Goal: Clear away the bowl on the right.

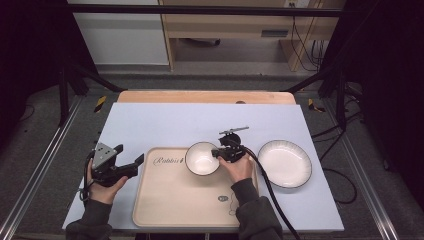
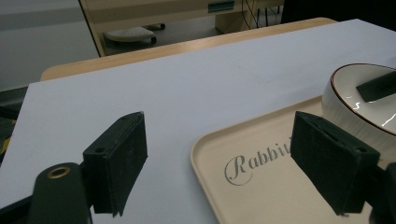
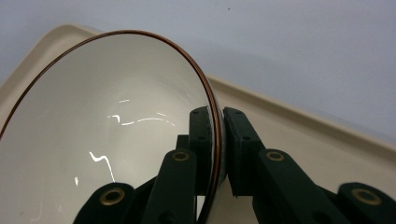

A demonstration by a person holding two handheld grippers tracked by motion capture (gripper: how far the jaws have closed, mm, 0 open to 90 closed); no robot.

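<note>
- The right gripper (image 1: pixel 218 153) is clamped on the right rim of the bowl (image 1: pixel 201 158); in the right gripper view one jaw sits inside the wall and the other outside, with the brown-edged rim pinched between them.
- The bowl is over the far right part of the tray (image 1: pixel 175 200). Whether its base rests on the tray or hangs just above it cannot be told.
- In the right gripper view the bowl (image 3: pixel 107 130) looks tilted toward the camera, which suggests it is being carried by the rim rather than standing free.
- The left gripper (image 1: pixel 131 164) has its jaws well apart and holds nothing. It sits at the near left of the table (image 1: pixel 150 120), pointing at the tray's left edge.
- A plate (image 1: pixel 284 163) lies on the table right of the tray, well clear of the bowl, with nothing on it.
- Judged from this, the work looks about midway: the bowl is at the tray but not released, and the plate has not been touched.
- What seems left is to let go of the bowl and, probably, to deal with the plate.
- Cursive grey lettering on the tray's far left reads "Rabbit" (image 2: pixel 261 161); its end is hidden behind a jaw.
- A small dark mark (image 1: pixel 223 198) is printed near the tray's near right corner, too small to read.
</note>
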